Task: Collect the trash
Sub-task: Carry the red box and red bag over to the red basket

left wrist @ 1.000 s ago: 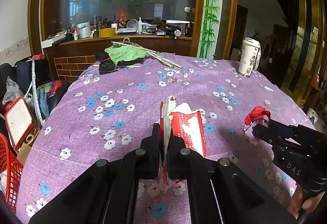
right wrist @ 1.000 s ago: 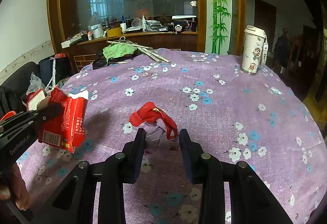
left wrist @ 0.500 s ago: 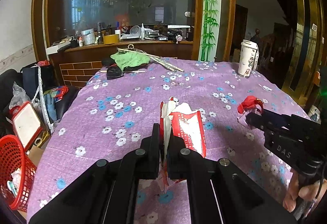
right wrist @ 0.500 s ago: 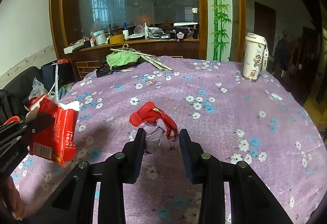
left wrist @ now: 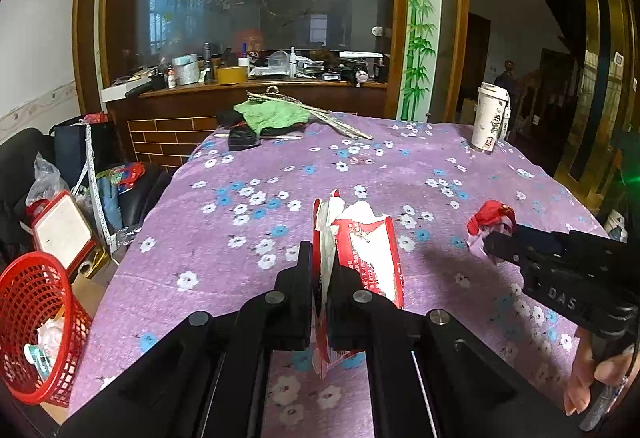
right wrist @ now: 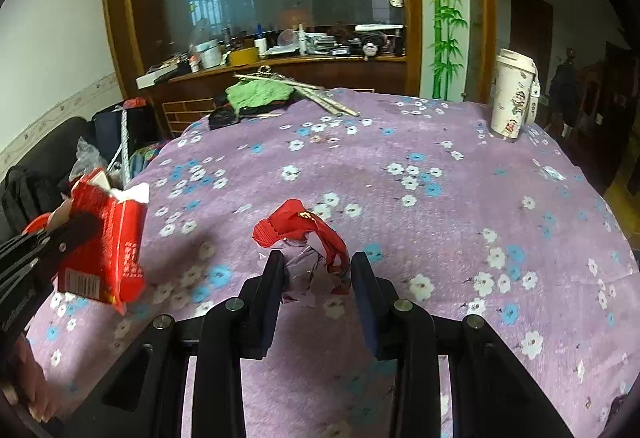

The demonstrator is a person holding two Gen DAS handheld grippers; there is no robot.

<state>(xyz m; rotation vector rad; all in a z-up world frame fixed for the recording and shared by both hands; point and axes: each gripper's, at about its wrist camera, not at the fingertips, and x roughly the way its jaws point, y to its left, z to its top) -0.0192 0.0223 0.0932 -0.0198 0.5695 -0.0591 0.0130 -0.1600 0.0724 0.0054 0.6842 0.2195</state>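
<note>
My left gripper [left wrist: 320, 258] is shut on a torn red and white packet [left wrist: 366, 254], held above the purple flowered tablecloth [left wrist: 248, 222]. The same packet [right wrist: 106, 238] shows at the left of the right wrist view, pinched by the left gripper [right wrist: 80, 224]. My right gripper [right wrist: 316, 262] is shut on a crumpled red and silver wrapper [right wrist: 308, 250], lifted off the cloth. In the left wrist view that wrapper [left wrist: 490, 216] sits at the tip of the right gripper [left wrist: 490, 246]. A red mesh basket [left wrist: 34, 326] with scraps inside stands on the floor at the lower left.
A white lidded cup [left wrist: 490, 116] stands at the table's far right. A green cloth [left wrist: 272, 116], sticks [left wrist: 340, 124] and a black item [left wrist: 242, 138] lie at the far edge. Bags and a red-framed box [left wrist: 62, 228] crowd the floor left of the table. A cluttered wooden counter [left wrist: 248, 86] runs behind.
Both grippers have drawn back and risen a little with their trash. The red basket has come into the left wrist view at the lower left.
</note>
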